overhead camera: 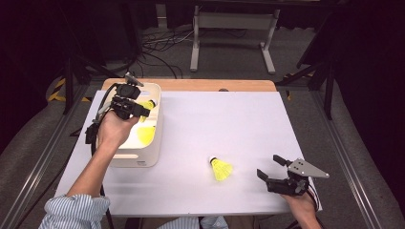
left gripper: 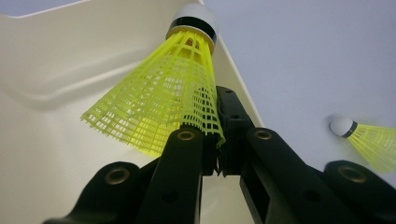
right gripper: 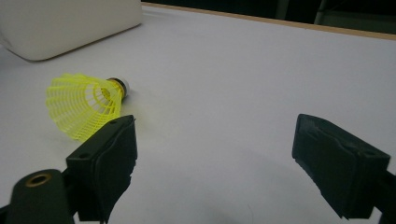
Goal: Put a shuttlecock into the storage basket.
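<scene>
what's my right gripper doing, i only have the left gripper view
Observer: The right gripper is open, and its fingers hold nothing.
Operator: ok and how many shuttlecocks are already in the bin
Observer: One lies on the bin floor, the binned shuttlecock, below the held shuttlecock that the left gripper grips by its skirt.
Operator: where's the loose one relative to my right hand
Observer: The loose shuttlecock lies on the table, to the left of the right gripper in the high view, cork pointing away from you.
</scene>
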Tool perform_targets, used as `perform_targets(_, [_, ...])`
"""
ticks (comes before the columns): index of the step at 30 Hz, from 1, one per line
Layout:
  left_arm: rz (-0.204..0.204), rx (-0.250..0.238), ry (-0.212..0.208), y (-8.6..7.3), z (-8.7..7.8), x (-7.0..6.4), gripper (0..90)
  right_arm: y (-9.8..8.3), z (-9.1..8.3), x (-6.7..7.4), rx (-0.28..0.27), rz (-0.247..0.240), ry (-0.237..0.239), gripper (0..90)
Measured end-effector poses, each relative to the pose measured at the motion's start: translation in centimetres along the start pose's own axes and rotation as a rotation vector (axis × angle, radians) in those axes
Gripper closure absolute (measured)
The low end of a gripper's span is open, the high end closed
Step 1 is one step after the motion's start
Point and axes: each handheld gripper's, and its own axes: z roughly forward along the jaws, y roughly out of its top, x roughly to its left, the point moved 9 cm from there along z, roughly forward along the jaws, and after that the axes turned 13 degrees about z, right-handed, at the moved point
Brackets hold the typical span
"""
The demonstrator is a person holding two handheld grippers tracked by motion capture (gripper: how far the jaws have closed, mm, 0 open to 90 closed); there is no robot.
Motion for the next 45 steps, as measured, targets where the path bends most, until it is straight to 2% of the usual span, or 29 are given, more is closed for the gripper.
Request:
perform_targets(29, [-0.064, 0.033, 0.014, -0.7, 2.5, 2.4, 87.9, 0.0, 0.0, 0.1, 0.001, -0.002, 0.002, 14.7])
perform_targets(39, [-0.067, 0.05, 0.023, -0.5, 3.3, 2.6, 87.9, 0.0, 0.0, 0.1, 0.001, -0.003, 0.005, 14.7])
perform_targets(45, [-0.058, 0.066, 0.045, -0.5, 3.9, 2.9, 87.8, 0.0, 0.0, 0.1, 0.001, -0.001, 0.002, 14.7])
